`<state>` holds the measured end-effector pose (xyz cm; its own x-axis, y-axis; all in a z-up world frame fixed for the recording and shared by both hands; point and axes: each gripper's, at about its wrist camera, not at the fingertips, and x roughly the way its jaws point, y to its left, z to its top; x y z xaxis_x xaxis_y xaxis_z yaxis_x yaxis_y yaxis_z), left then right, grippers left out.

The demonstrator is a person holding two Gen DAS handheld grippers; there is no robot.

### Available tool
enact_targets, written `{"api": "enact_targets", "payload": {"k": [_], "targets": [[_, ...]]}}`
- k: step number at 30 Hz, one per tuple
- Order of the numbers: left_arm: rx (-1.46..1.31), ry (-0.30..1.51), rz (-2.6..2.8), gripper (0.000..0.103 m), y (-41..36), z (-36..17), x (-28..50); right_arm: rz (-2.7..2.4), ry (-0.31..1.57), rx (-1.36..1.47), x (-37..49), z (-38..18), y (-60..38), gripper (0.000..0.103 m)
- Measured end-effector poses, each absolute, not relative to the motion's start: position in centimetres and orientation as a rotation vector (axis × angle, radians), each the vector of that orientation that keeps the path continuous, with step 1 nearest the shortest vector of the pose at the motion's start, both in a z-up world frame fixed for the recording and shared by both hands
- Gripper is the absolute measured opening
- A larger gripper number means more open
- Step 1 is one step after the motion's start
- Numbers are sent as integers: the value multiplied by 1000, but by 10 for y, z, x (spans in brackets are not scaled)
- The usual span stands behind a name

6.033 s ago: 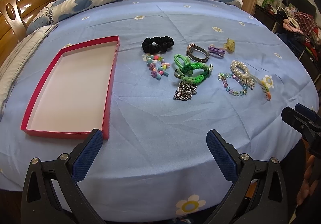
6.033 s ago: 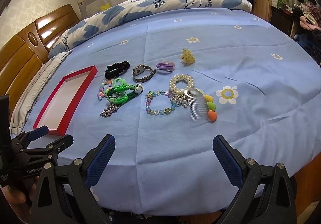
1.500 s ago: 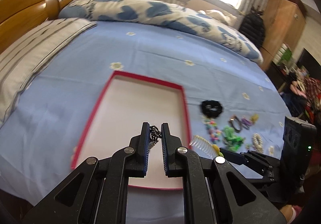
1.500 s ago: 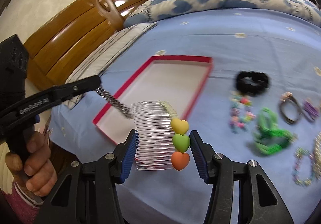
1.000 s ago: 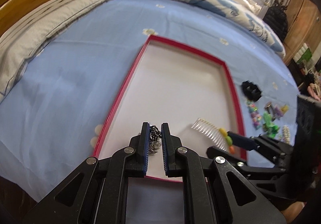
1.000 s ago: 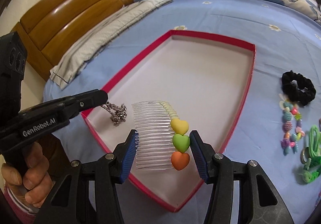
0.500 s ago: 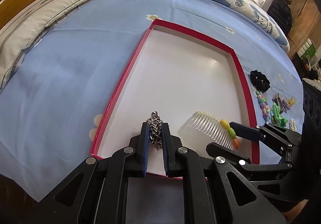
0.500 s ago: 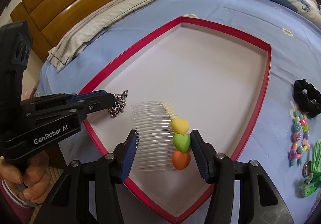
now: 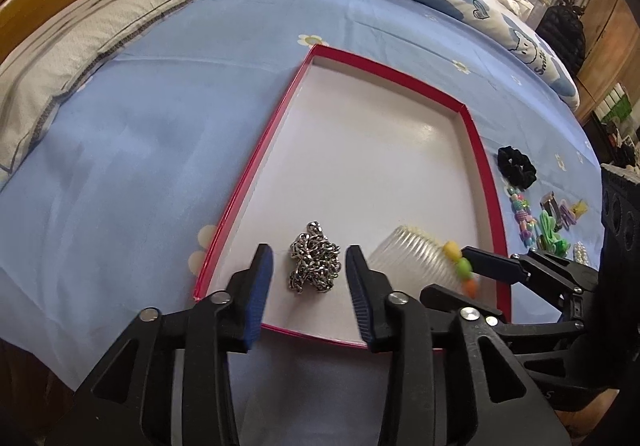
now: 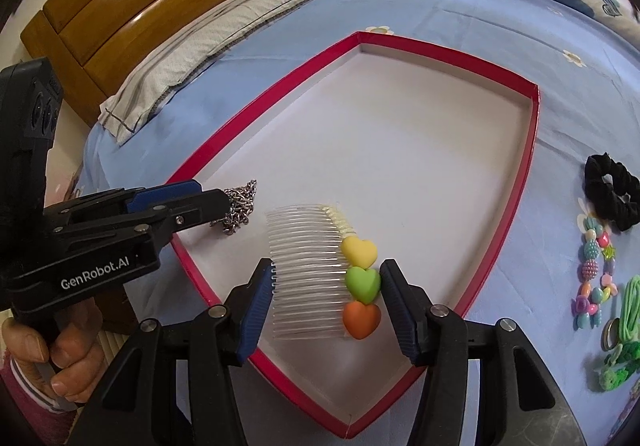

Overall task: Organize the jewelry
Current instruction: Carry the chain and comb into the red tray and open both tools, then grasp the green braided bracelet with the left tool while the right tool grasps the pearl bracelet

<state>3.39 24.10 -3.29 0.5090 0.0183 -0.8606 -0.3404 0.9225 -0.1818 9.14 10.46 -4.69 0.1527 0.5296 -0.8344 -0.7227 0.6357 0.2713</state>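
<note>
A red-rimmed tray with a white floor lies on the blue bedsheet; it also shows in the right wrist view. A silver chain lies bunched on the tray floor near its front edge, between the fingers of my open left gripper. It shows in the right wrist view too. My right gripper is shut on a clear hair comb with three hearts and holds it just over the tray. The comb is also in the left wrist view.
On the sheet right of the tray lie a black scrunchie, a pastel bead bracelet, a green cord bracelet and more pieces. A striped pillow and a wooden headboard are at the left.
My left gripper has opened and let the chain drop onto the tray floor. The right gripper with the comb has come slightly lower over the tray.
</note>
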Motion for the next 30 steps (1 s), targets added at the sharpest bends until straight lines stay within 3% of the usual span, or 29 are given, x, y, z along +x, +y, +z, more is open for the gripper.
{"api": "enact_targets", "payload": {"k": [14, 30], "targets": [[-347, 987, 211, 45, 231, -10, 28, 894, 1063, -136, 89, -26, 76, 63], [-225, 1016, -57, 45, 109, 2, 61, 563, 995, 111, 70, -5, -116, 63]]}}
